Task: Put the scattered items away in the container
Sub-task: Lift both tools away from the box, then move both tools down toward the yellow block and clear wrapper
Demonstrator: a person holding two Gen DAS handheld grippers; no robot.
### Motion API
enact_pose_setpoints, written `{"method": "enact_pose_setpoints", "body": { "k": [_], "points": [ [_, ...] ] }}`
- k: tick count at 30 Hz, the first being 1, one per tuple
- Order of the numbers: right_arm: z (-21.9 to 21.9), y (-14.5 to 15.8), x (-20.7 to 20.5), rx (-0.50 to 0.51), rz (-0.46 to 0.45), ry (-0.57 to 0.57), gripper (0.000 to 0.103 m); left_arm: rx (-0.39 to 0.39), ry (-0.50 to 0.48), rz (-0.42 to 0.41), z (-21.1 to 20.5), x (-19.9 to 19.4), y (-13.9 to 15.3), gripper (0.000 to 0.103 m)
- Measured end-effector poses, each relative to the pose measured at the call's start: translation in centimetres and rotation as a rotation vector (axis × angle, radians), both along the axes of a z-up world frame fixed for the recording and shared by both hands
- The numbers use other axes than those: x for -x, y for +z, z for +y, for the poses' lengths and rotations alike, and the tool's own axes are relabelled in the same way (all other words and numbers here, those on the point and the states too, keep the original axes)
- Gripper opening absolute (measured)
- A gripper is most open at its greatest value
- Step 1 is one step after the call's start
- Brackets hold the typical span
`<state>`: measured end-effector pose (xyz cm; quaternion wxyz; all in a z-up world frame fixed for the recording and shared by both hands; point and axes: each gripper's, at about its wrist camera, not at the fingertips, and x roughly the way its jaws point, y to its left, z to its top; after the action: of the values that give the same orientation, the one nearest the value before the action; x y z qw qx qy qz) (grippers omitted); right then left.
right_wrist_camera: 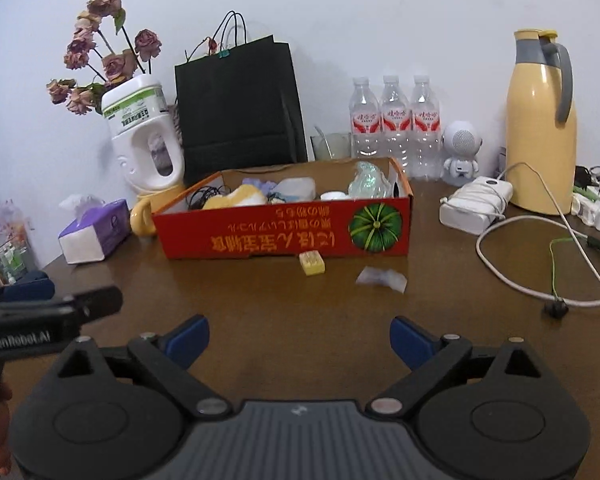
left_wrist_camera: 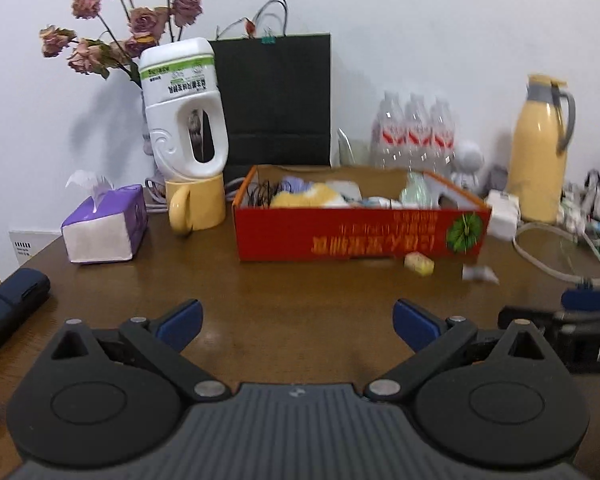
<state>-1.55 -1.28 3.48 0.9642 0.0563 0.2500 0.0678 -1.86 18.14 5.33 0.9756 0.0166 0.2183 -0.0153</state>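
The brown table (right_wrist_camera: 260, 308) fills the lower half of both views, its rounded left edge curving away behind the tissue box (right_wrist_camera: 96, 232). A white wall closes the back, and a row of things stands along it: a black paper bag (right_wrist_camera: 236, 112), a yellow flask (right_wrist_camera: 540, 132), three water bottles (right_wrist_camera: 396, 120), a white jug (right_wrist_camera: 144, 132) upended on a yellow mug (left_wrist_camera: 196, 204), and dried roses (right_wrist_camera: 100, 40).

The red cardboard box (right_wrist_camera: 284, 228) sits mid-table, long side facing the grippers, already holding cables, cloth and small white items. In front of it lies a wide bare stretch of tabletop, the main free room. Right of the box the space is cramped by a white charger (right_wrist_camera: 476, 200) and a loose white cable (right_wrist_camera: 500, 268) looping forward across the table.

Two scattered items lie outside the box: a small yellow block (right_wrist_camera: 312, 263) just beside its front wall, and a crumpled clear wrapper (right_wrist_camera: 382, 279) near it to the right, apart from the box.

The right gripper (right_wrist_camera: 299, 342) hangs over the bare table with jaws spread wide and nothing between them. The left gripper (left_wrist_camera: 298, 322) is likewise spread wide and empty, close alongside the other; a dark case (left_wrist_camera: 8, 312) lies at the table's left edge beside it.
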Motion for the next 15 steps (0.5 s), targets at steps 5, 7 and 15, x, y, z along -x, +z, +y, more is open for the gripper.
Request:
{"method": "enact_pose_setpoints", "body": {
  "k": [5, 7, 15],
  "points": [
    [-0.1, 0.2, 0.2, 0.005, 0.014, 0.000, 0.097, 0.021, 0.027, 0.034, 0.4, -0.3, -0.5, 0.103],
    [-0.3, 0.3, 0.2, 0.002, 0.019, -0.003, 0.097, 0.039, 0.038, 0.049, 0.6, -0.5, -0.6, 0.103],
    [-0.5, 0.1, -0.5, 0.013, 0.031, -0.009, 0.097, 0.041, 0.028, 0.042, -0.1, -1.3, -0.7, 0.103]
  ]
}}
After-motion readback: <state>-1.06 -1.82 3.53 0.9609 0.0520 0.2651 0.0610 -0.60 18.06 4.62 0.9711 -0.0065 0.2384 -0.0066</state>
